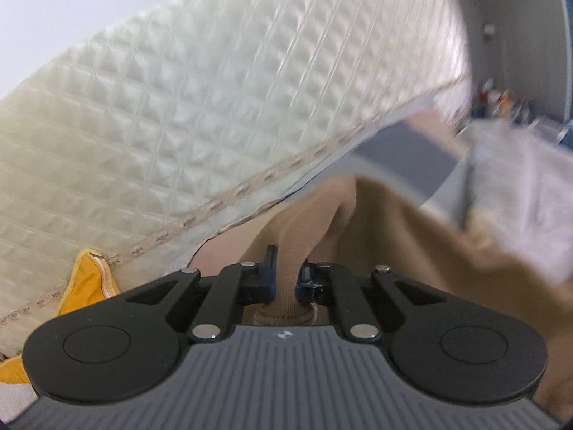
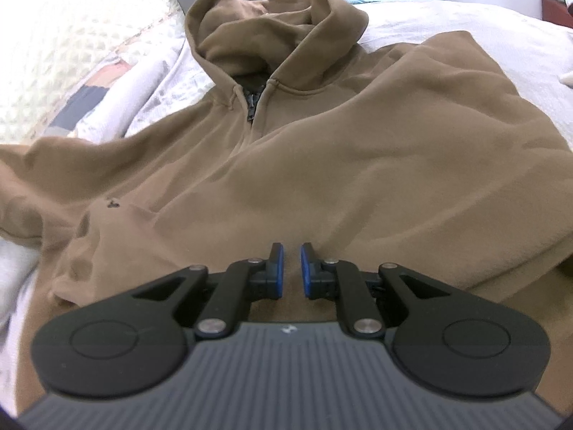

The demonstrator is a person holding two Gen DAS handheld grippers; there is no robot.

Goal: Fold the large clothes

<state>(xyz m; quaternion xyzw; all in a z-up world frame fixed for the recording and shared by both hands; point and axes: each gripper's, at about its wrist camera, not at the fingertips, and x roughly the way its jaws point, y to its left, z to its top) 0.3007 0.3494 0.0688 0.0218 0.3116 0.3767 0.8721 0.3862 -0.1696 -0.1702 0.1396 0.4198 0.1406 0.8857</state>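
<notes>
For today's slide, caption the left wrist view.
Left tongs shut on brown hoodie's ribbed cuff beside quilted white mattress.

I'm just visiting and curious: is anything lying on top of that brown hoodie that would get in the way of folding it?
Nothing visible does. The hoodie lies spread on the bed with nothing on it, and the left hand-held gripper already pinches its cuff.

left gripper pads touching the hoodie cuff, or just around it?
Touching. The left wrist view shows the left gripper shut on the brown hoodie cuff, ribbed fabric squeezed between both pads.
</notes>
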